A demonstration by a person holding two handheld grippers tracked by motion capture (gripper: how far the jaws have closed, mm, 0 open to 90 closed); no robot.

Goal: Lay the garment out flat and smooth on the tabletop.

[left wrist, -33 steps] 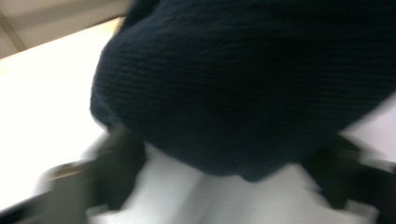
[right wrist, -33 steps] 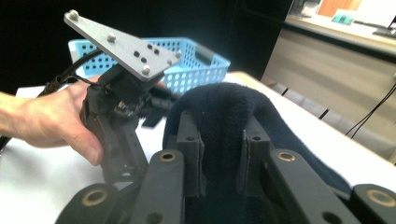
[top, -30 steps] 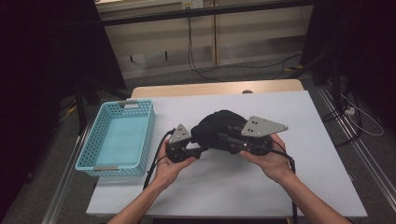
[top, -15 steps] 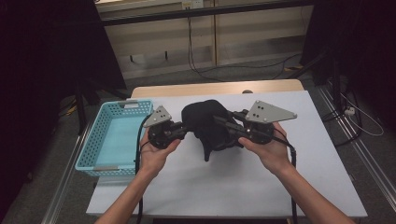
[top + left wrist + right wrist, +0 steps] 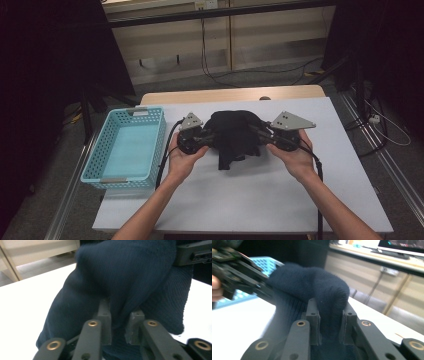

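In the high view, 2 forearms rise from the bottom edge and angle inward toward the middle of the frame. The left hand (image 5: 182,159) grips the left gripper (image 5: 199,140) left of centre, and the right hand (image 5: 296,159) grips the right gripper (image 5: 265,136) right of centre; the 2 tools point at each other.

Between them hangs 1 dark knitted cloth (image 5: 234,135), bunched at the centre of the white table (image 5: 260,200), its lower end drooping toward the tabletop. In the left gripper view the jaws stand narrowly apart, pinching a fold of the cloth (image 5: 120,280). In the right gripper view the jaws likewise clamp a thick roll of it (image 5: 317,287).

1 light blue basket (image 5: 127,148) sits at the left of the table, with nothing inside.
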